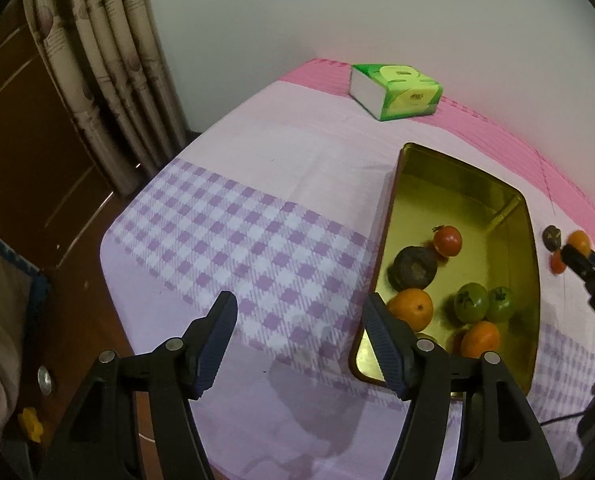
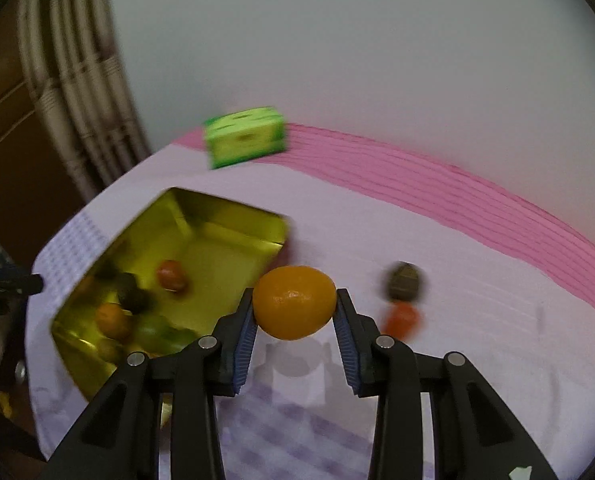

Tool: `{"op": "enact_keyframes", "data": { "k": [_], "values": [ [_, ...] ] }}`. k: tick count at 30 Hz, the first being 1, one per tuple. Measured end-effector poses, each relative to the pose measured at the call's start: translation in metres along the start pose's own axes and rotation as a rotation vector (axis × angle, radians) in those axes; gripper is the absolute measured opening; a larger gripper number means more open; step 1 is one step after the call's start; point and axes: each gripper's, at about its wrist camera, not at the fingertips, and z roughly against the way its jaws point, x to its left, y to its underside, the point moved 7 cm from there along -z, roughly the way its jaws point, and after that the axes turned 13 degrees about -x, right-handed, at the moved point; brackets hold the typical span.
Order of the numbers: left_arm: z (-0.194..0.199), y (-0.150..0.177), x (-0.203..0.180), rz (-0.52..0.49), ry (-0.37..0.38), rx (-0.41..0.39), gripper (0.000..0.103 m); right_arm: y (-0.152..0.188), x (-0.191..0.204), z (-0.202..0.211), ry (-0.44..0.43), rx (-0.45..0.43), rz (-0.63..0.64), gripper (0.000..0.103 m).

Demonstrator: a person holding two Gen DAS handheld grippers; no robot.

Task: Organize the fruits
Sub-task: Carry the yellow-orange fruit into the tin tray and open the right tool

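Right wrist view shows the right hand-held gripper (image 2: 295, 312) clamped on an orange (image 2: 294, 302) at frame centre, while the left hand-held gripper (image 1: 299, 320) stands apart, empty, beside the gold tin (image 1: 463, 184).

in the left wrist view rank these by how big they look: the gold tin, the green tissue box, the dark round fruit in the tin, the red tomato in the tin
1. gold tin
2. green tissue box, though it lies farther from the camera, so it may look smaller than it is
3. dark round fruit
4. red tomato
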Motion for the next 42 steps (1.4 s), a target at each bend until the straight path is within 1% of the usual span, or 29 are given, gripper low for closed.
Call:
{"op": "enact_keyframes", "data": {
  "k": [2, 6, 12, 19, 27, 42],
  "values": [
    [-0.002, 0.0, 0.003, 0.008, -0.007, 0.003, 0.066, 0.0, 0.022, -0.012, -0.032, 0.016, 0.018, 0.034],
    [-0.004, 0.0, 0.008, 0.019, -0.032, 0.004, 0.066, 0.004, 0.053, -0.032, -0.063, 0.056, 0.062, 0.034],
    [-0.005, 0.001, 0.009, 0.022, -0.033, 0.009, 0.066, 0.017, 0.077, -0.058, -0.08, 0.112, 0.104, 0.034],
    [-0.008, 0.005, 0.011, 0.021, -0.038, 0.026, 0.066, 0.027, 0.08, -0.066, -0.076, 0.145, 0.107, 0.035],
    [-0.008, 0.006, 0.01, 0.021, -0.035, 0.029, 0.066, 0.029, 0.083, -0.068, -0.079, 0.15, 0.127, 0.036],
    [-0.01, 0.008, 0.005, 0.004, -0.021, 0.041, 0.066, 0.03, 0.085, -0.066, -0.085, 0.149, 0.125, 0.038]
  ]
}}
